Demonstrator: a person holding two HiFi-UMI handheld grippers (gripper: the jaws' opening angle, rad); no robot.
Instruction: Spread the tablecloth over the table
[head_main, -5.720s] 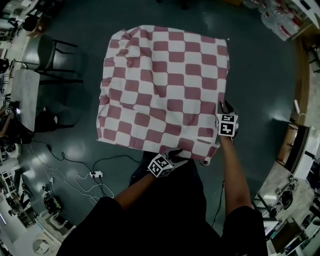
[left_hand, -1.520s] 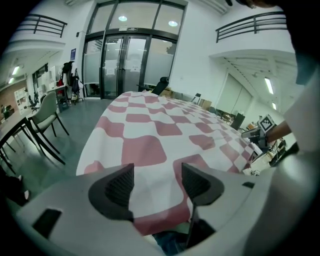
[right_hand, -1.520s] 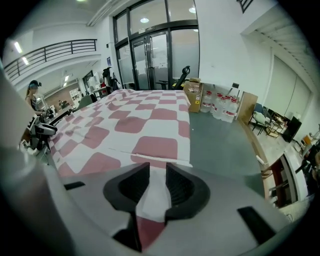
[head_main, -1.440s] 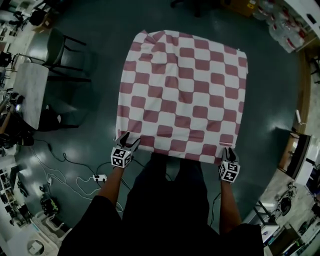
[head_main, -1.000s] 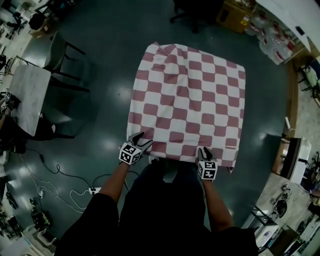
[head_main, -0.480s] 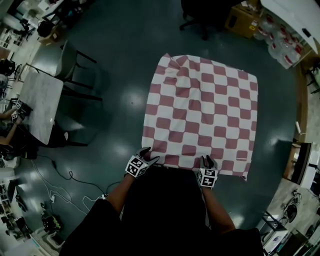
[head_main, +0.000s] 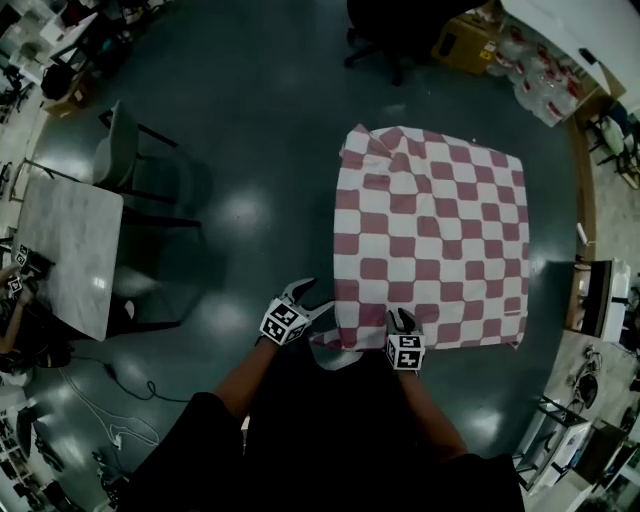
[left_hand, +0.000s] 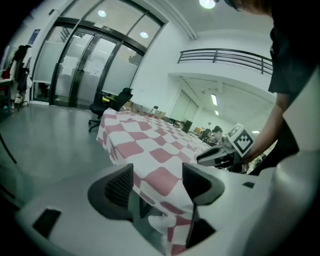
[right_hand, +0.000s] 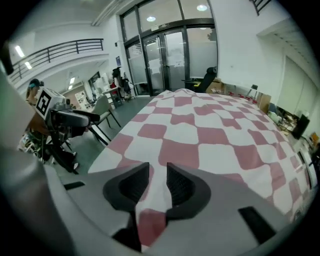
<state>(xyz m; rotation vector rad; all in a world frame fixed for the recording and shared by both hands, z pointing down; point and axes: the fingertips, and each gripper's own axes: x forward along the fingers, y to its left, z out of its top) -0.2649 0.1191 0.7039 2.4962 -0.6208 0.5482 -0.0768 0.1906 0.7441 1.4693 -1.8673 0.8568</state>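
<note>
The red-and-white checked tablecloth (head_main: 430, 240) covers the table right of centre in the head view. Its near left corner hangs in a loose fold (head_main: 335, 352) between my two grippers. My right gripper (head_main: 400, 320) sits on the near edge, close to that corner. In the right gripper view (right_hand: 158, 177) its jaws are narrow, with cloth (right_hand: 210, 135) pinched in the gap. My left gripper (head_main: 308, 298) is just left of the corner. In the left gripper view (left_hand: 157, 182) its jaws stand wide apart, and cloth (left_hand: 150, 142) drapes between them against the right jaw.
A chair (head_main: 130, 155) and a marble-topped table (head_main: 65, 250) stand at the left on the dark glossy floor. An office chair (head_main: 390, 30) is beyond the covered table. Boxes and shelving (head_main: 545, 60) line the right side.
The covered table now lies further right in the head view. My right gripper has come along the near edge from its middle to close by the left corner, which now hangs in a fold.
</note>
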